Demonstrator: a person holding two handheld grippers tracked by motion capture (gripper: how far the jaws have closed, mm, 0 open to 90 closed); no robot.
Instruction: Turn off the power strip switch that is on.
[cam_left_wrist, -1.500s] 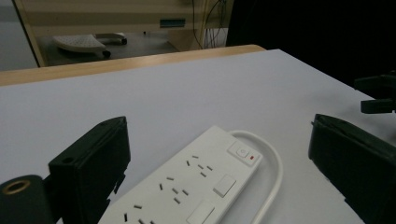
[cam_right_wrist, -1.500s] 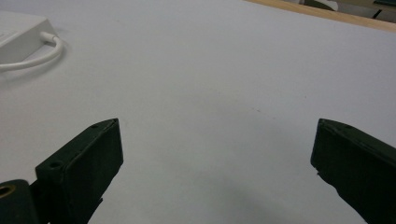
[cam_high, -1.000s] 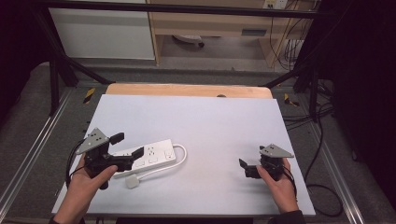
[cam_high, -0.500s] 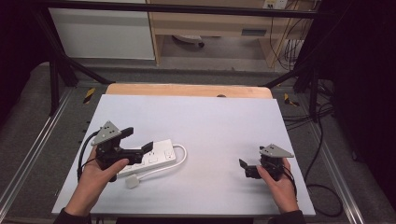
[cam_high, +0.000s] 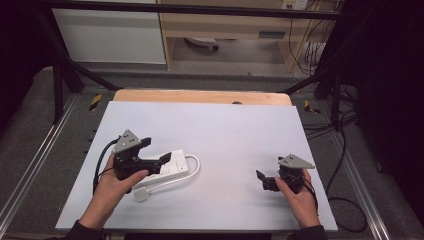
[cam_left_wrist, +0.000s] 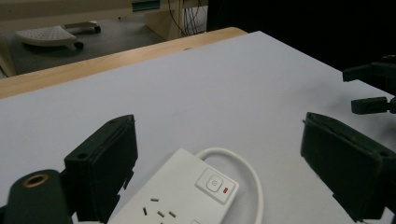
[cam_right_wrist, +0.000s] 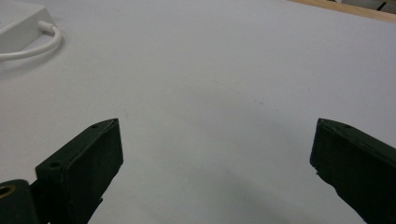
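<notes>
The left gripper has travelled in from the near-left edge of the table and now hangs over the left end of the white power strip, which lies left of centre with its cord looping off to the right and its plug lying nearer the person. Its jaws stand wide and have just been closing a little; in the left gripper view the strip sits between them, seemingly untouched, though the lower edge is cropped. That suggests a grasp on the strip is about to begin. The right gripper rests at the near right, well apart from the strip, jaws spread over bare table and holding nothing.
</notes>
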